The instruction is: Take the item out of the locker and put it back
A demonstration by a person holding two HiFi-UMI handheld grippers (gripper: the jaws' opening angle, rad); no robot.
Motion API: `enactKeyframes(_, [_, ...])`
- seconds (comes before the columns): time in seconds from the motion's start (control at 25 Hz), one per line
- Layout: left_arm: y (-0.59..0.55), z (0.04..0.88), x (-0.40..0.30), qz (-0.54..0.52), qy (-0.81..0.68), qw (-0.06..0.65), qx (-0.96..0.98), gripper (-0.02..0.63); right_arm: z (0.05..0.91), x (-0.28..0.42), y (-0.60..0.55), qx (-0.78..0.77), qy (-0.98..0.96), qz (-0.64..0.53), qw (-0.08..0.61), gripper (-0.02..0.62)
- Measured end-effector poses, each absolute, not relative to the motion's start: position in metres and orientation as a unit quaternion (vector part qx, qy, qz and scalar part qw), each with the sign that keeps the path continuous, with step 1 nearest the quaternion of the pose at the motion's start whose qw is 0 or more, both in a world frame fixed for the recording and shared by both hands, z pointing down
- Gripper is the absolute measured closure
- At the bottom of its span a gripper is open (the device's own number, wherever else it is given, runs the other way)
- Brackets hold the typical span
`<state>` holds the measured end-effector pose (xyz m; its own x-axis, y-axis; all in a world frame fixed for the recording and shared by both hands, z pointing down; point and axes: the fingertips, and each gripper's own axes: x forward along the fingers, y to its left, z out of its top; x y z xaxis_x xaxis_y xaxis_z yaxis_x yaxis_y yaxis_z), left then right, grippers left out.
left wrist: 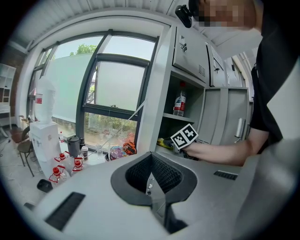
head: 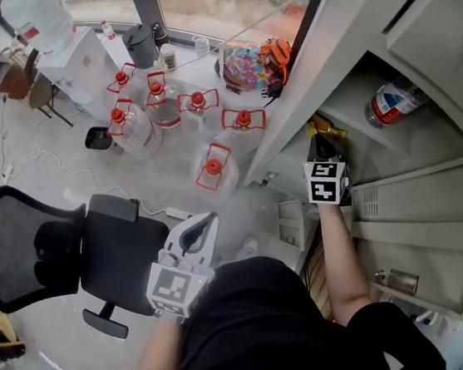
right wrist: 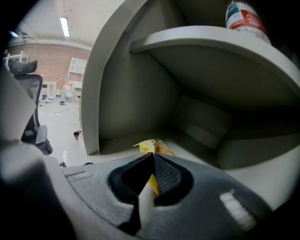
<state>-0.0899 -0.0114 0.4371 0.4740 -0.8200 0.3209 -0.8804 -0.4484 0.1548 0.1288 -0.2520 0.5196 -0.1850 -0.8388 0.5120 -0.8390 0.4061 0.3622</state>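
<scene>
Right gripper (right wrist: 151,158) is deep in the locker (right wrist: 119,93), down in its lower open compartment, and my jaws are pinched tight on the edge of a crinkly yellow packet (right wrist: 153,146). The wrapper is glossy and creased. A thin fold is squeezed between my ribbed black pads, and the rest is bunched just beyond the tips, over the locker's smooth grey metal floor. Higher in the locker, a flat painted shelf (right wrist: 211,51) carries a clear plastic bottle (right wrist: 243,18) with a red, white and blue label, well above the packet. Left gripper (left wrist: 151,159) hangs outside the locker, off its open front, jaws pressed together on nothing, with the dark ribbed pads meeting in a point.
</scene>
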Motion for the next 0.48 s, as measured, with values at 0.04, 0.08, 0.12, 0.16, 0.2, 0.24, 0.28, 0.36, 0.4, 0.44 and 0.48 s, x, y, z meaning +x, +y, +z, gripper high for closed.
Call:
enactKeyframes(0.04, [-0.011, 0.437, -0.089, 0.099, -0.501, 0.151, 0.846, 0.595, 0.519, 0.128, -0.249, 0.544, -0.773, 0.003, 0.325, 0.598])
enactKeyframes(0.08, [-0.011, 0.437, -0.089, 0.098, -0.5, 0.151, 0.847, 0.595, 0.517, 0.127, -0.246, 0.544, -0.777, 0.005, 0.318, 0.597])
enactKeyframes(0.12, [-0.011, 0.436, -0.088, 0.098, -0.498, 0.151, 0.848, 0.595, 0.515, 0.126, -0.243, 0.543, -0.779, 0.007, 0.313, 0.598])
enactKeyframes(0.16, [-0.01, 0.436, -0.088, 0.097, -0.496, 0.151, 0.85, 0.595, 0.513, 0.126, -0.24, 0.543, -0.781, 0.008, 0.309, 0.598])
enactKeyframes(0.2, [-0.01, 0.436, -0.087, 0.096, -0.494, 0.151, 0.851, 0.595, 0.51, 0.126, -0.237, 0.543, -0.782, 0.008, 0.306, 0.598])
enactKeyframes(0.24, [-0.01, 0.436, -0.086, 0.096, -0.492, 0.151, 0.852, 0.595, 0.507, 0.126, -0.234, 0.543, -0.783, 0.008, 0.302, 0.598])
enactKeyframes(0.28, [-0.01, 0.436, -0.085, 0.096, -0.489, 0.15, 0.854, 0.595, 0.505, 0.126, -0.231, 0.543, -0.785, 0.009, 0.297, 0.598])
enactKeyframes(0.36, [-0.01, 0.436, -0.084, 0.097, -0.483, 0.148, 0.857, 0.595, 0.5, 0.128, -0.225, 0.545, -0.788, 0.012, 0.287, 0.598])
enactKeyframes(0.4, [-0.01, 0.436, -0.083, 0.096, -0.48, 0.148, 0.859, 0.595, 0.498, 0.129, -0.222, 0.546, -0.789, 0.014, 0.283, 0.598])
enactKeyframes(0.44, [-0.01, 0.436, -0.082, 0.096, -0.477, 0.147, 0.861, 0.595, 0.496, 0.13, -0.218, 0.546, -0.79, 0.016, 0.279, 0.598])
enactKeyframes(0.48, [-0.01, 0.436, -0.081, 0.095, -0.475, 0.147, 0.863, 0.595, 0.492, 0.13, -0.214, 0.547, -0.791, 0.018, 0.275, 0.598])
